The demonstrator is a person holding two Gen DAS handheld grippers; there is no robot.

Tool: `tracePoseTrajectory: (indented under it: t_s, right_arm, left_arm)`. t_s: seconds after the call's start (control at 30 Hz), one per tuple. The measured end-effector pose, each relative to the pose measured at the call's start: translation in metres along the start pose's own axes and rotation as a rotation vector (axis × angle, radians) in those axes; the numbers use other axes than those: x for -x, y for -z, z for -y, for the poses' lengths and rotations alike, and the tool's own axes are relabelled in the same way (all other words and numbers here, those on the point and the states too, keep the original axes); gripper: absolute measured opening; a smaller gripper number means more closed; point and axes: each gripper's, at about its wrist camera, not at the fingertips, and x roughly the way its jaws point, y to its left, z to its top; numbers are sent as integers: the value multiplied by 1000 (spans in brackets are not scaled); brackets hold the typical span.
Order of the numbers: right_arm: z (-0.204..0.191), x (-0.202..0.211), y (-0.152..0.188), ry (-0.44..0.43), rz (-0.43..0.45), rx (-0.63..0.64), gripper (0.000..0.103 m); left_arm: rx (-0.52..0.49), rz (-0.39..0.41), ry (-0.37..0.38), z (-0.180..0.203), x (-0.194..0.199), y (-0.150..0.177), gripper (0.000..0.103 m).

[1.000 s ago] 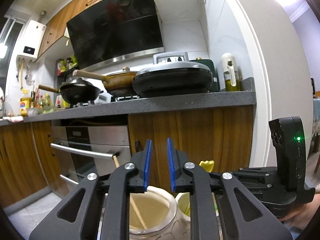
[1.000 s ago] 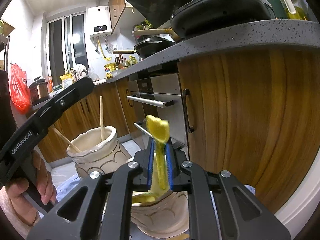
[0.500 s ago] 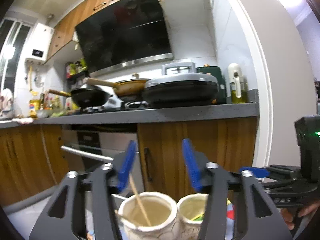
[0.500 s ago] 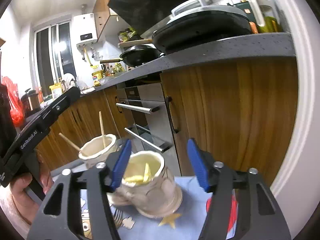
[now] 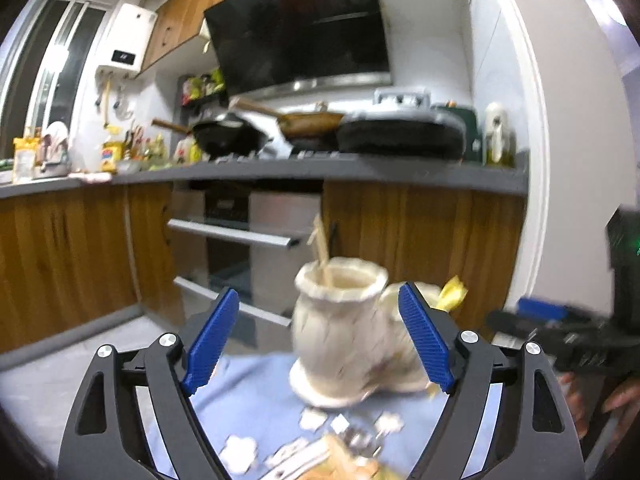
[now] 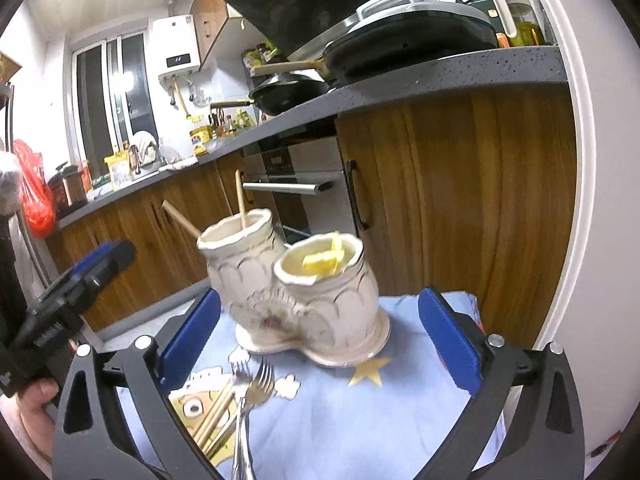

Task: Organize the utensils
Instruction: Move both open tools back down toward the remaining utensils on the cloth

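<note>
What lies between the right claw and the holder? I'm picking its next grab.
Forks and chopsticks lie on the blue cloth before the holder, shown in the right wrist view.

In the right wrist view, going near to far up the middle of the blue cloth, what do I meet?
Forks beside loose chopsticks → double ceramic holder with a yellow utensil in its right cup → wooden cabinet door.

No lettering is reading clearly anywhere; the white print on the left gripper (image 6: pixel 84 276), left of the claw, is showing too blurred.
</note>
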Motion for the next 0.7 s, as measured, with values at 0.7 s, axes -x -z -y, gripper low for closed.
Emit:
tracePoseTrajectory:
  t_s: [0.7]
  right_arm:
    - [-11, -14, 37, -20, -168, 83, 98]
  left_arm:
    - [-34, -359, 17, -19, -15, 59, 82]
